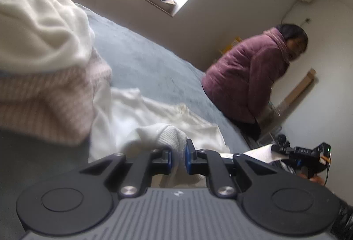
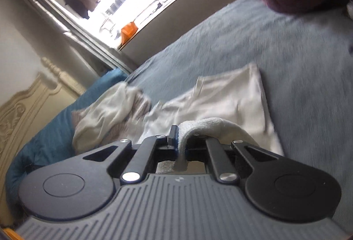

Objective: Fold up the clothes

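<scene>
The left gripper pinches a white ribbed cuff between its jaws; the cuff rises toward 12 o'clock from them. The right gripper likewise clamps a thick white edge, which drapes over the right finger toward 3 o'clock. Beyond both, the white garment lies half spread on the grey bed, its long axis running toward 1 o'clock in the right view. A crumpled pile sits at 10 o'clock. Both grippers hold it, so neither is nearer.
</scene>
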`<state>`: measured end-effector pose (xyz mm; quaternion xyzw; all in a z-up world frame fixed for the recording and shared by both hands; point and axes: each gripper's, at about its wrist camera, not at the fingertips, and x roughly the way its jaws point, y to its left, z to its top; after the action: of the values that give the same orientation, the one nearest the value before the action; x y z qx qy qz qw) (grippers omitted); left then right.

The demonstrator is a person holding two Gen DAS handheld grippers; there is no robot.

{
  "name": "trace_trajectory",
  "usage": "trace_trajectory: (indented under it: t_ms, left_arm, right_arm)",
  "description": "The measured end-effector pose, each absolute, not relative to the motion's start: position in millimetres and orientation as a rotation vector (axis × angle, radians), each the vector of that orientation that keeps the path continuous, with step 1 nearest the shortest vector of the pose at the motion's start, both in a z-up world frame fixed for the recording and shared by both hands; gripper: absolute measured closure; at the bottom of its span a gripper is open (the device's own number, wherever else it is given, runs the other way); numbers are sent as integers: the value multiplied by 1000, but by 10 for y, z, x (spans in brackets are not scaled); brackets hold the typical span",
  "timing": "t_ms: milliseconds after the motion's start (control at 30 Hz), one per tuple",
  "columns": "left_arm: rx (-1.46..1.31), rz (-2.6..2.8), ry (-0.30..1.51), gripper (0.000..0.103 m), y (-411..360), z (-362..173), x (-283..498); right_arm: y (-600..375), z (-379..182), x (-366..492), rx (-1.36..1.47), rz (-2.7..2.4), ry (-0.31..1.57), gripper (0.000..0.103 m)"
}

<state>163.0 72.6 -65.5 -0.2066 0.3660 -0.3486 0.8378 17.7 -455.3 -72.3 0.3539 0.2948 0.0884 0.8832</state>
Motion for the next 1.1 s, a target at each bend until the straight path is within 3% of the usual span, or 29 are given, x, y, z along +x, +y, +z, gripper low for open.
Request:
trace_trajectory:
  t_ms: [400,700,800,867,900,1033,1100]
  left_arm:
    - [-494,-609,797,91,426,-1014,2836]
    - [-469,-547,885,89,298,-1397,3230]
    - [-573,-544,913,78,406,-1421,3328]
    - [-655,-529,916,56,495,-1437,3375]
    - [-692,-519,909,53,540,-1440,3391]
    - [-768,-513,896,49,645,-1456,3417]
    - [-755,-506,872,41,655,-1428,3387]
  right_arm:
    - [-4840,-1028,1432,774,124,578,99]
    - [-4971,-1687,2004,851,62,657,99]
    - [-5067,-1801,2131,935,61,665,98]
    - [-5143,-1894,2186,1026,51,670,97]
    - [-5169,-1932,2199,1059,46,669,96]
    - [-5289,-2059,2161,1196,37,606,55]
    - [-5348,-2077,2108,1238,28,563,53]
